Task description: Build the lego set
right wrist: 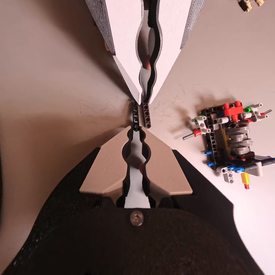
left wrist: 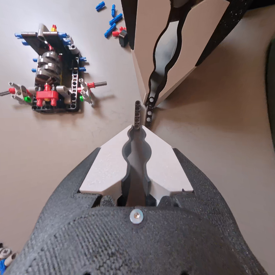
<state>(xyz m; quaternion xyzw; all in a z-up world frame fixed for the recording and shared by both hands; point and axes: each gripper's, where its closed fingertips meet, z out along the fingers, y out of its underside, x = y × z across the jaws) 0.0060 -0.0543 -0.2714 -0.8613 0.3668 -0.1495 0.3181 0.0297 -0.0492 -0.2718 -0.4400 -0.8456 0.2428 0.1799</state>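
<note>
Chassis (left wrist: 55, 71) partly built beside my two grippers; left gripper (left wrist: 137, 126) pinches a grey beam (left wrist: 137, 114), right gripper (right wrist: 135, 129) pinches a black beam (right wrist: 135, 117); both unattached, loose blue pins (left wrist: 113, 22) remain.

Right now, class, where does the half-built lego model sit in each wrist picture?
Left wrist view: half-built model lies upper left on the table.
Right wrist view: the model lies at the right, around mid-height.
Shared landmark: its red block, at one end of the model.
</note>
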